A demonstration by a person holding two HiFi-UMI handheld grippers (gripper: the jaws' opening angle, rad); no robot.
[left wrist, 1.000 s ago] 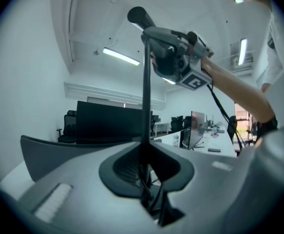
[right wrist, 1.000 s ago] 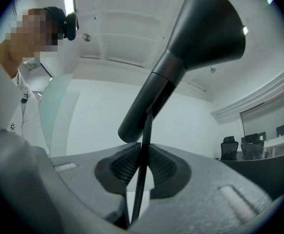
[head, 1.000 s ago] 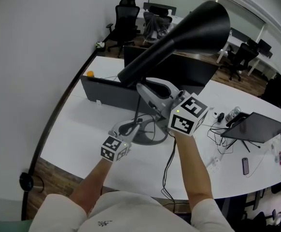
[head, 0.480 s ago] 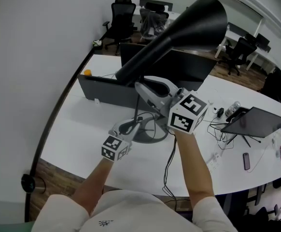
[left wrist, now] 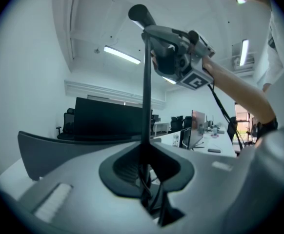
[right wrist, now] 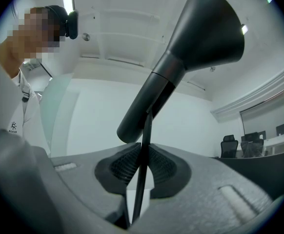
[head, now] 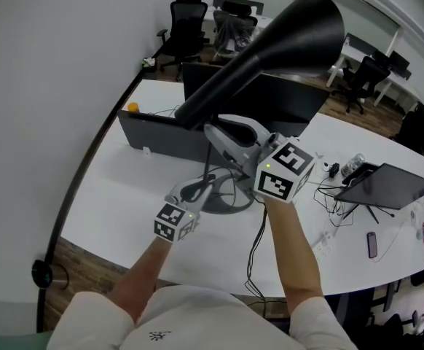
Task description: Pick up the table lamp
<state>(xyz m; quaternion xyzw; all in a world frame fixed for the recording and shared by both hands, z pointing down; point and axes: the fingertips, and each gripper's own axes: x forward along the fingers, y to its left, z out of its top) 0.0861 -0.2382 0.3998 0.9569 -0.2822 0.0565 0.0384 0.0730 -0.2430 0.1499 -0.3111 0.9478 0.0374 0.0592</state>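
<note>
The table lamp has a black cone shade (head: 274, 49) on a thin dark stem, and its round grey base (head: 226, 201) is low over the white table (head: 117, 188). Whether the base touches the table I cannot tell. My left gripper (head: 201, 189) is shut on the stem low down, just above the base; in the left gripper view the stem (left wrist: 145, 91) rises straight out of the left gripper (left wrist: 144, 167). My right gripper (head: 223, 152) is shut on the stem higher up, under the shade. In the right gripper view the right gripper (right wrist: 141, 172) holds the stem, with the shade (right wrist: 191, 52) tilted overhead.
Black monitors (head: 277, 104) and a low dark screen (head: 161, 137) stand behind the lamp. An orange ball (head: 132, 109) lies at the far left. A dark laptop (head: 383, 184), a phone (head: 373, 243) and loose cables (head: 328, 224) are to the right. Office chairs (head: 183, 28) stand beyond the table.
</note>
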